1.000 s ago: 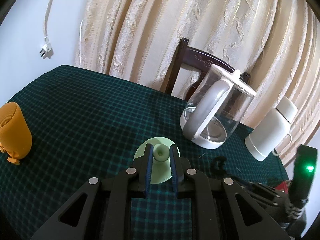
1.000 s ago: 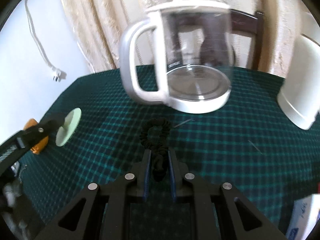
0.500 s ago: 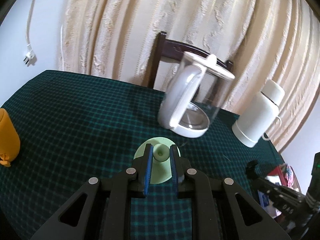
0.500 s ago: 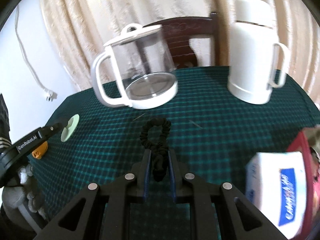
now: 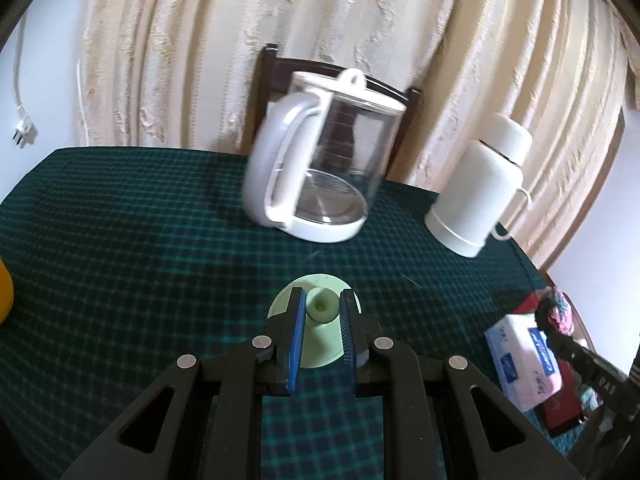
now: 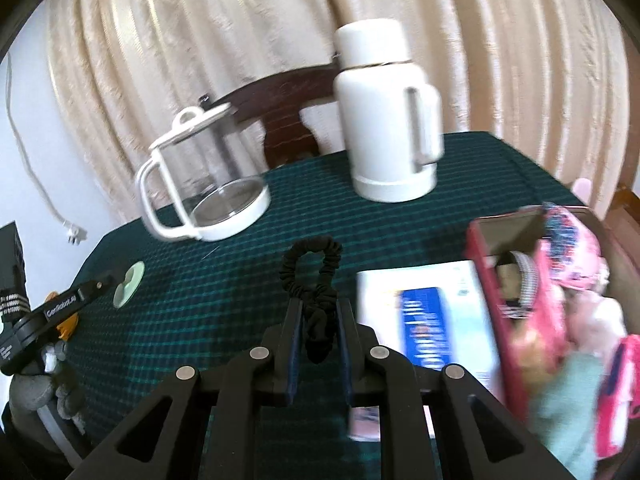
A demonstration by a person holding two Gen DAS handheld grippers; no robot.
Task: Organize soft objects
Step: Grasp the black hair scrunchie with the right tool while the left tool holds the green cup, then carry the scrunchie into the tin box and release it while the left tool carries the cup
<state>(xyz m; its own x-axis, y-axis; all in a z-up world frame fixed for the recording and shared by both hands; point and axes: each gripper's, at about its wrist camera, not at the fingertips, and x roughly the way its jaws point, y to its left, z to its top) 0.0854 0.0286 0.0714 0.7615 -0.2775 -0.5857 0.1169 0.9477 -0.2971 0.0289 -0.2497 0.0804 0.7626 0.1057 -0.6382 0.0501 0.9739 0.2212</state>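
I read this as transport: right gripper [image 6: 318, 334] clamps the black fabric scrunchie [image 6: 312, 276], left gripper [image 5: 322, 322] grips the pale green suction cup [image 5: 320, 305]. Next I must reach the red box of soft items [image 6: 520, 280] and let go.

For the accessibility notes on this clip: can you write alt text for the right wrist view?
The right tongs grip a black fabric scrunchie above a dark green checked tablecloth. To the right a red box holds colourful soft items beside a white-and-blue tissue pack. Behind stand a glass kettle with white handle and a white flask, before cream curtains.
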